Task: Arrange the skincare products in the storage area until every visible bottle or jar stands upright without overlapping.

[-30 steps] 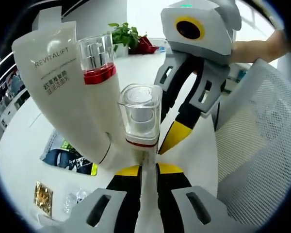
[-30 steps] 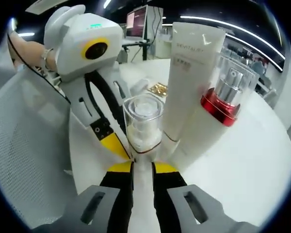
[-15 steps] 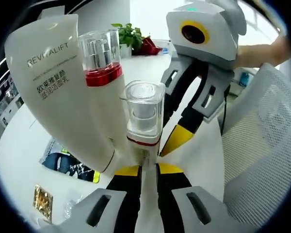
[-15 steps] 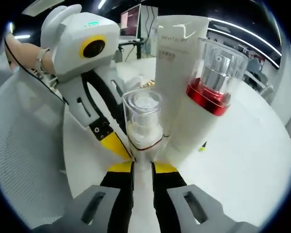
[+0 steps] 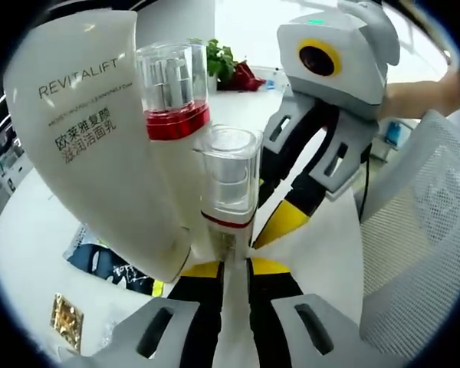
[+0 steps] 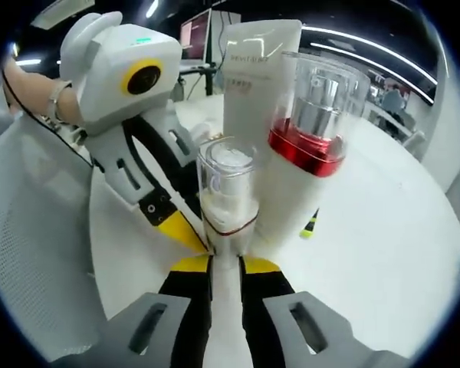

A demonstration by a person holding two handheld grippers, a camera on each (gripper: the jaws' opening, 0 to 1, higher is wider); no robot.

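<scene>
White worktop (image 5: 38, 222) behind; both grippers' fingers pinch small clear-capped bottle (image 5: 228, 180) (image 6: 226, 192) from opposite sides, tube (image 5: 92, 146) just beside.

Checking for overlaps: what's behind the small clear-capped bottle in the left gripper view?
Behind the small clear-capped bottle stand a red-collared pump bottle and the white Revitalift tube. Their bases are hidden.

It's a white round table (image 5: 38, 230). Lower left of the left gripper view has a dark printed packet (image 5: 111, 264) and a small gold sachet (image 5: 66, 320) lying flat on it; potted plant (image 5: 228, 67) up top.
</scene>
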